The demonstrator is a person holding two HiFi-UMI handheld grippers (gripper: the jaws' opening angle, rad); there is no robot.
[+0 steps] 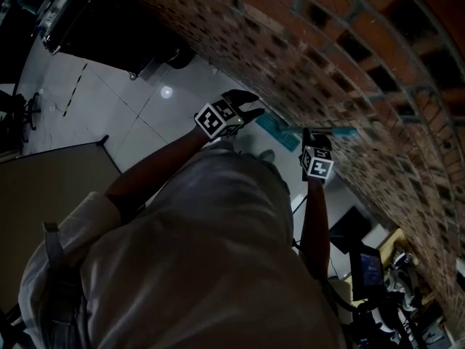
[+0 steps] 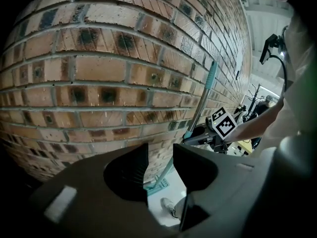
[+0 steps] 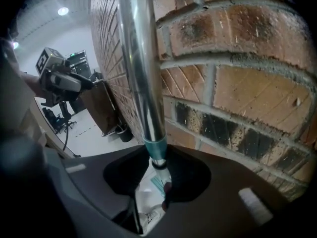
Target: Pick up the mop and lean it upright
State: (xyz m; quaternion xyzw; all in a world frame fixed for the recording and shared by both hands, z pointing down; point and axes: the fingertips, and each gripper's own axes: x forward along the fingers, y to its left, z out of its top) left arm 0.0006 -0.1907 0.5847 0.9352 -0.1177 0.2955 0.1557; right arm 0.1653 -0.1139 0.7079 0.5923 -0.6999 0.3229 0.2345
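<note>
Mop [image 3: 141,58] is held near-upright just beside the brick wall [image 2: 99,68], teal head [image 1: 278,129] set on the pale floor [image 1: 138,115] at the wall's foot. Handle is clamped by the right gripper [image 3: 157,165] at the teal collar [image 3: 155,148]. Further left, the left gripper [image 2: 159,165] is positioned well apart from the mop, jaws wide, nothing gripped

The mop [image 3: 143,73] is being held nearly upright just beside the brick wall [image 1: 327,64], with its head down on the floor [image 1: 123,100] at the wall's foot. Its pole is being clasped between the jaws of the right gripper [image 3: 157,165]. The left gripper [image 2: 159,170] is being held to the left, facing the wall, well apart from the pole.
</note>
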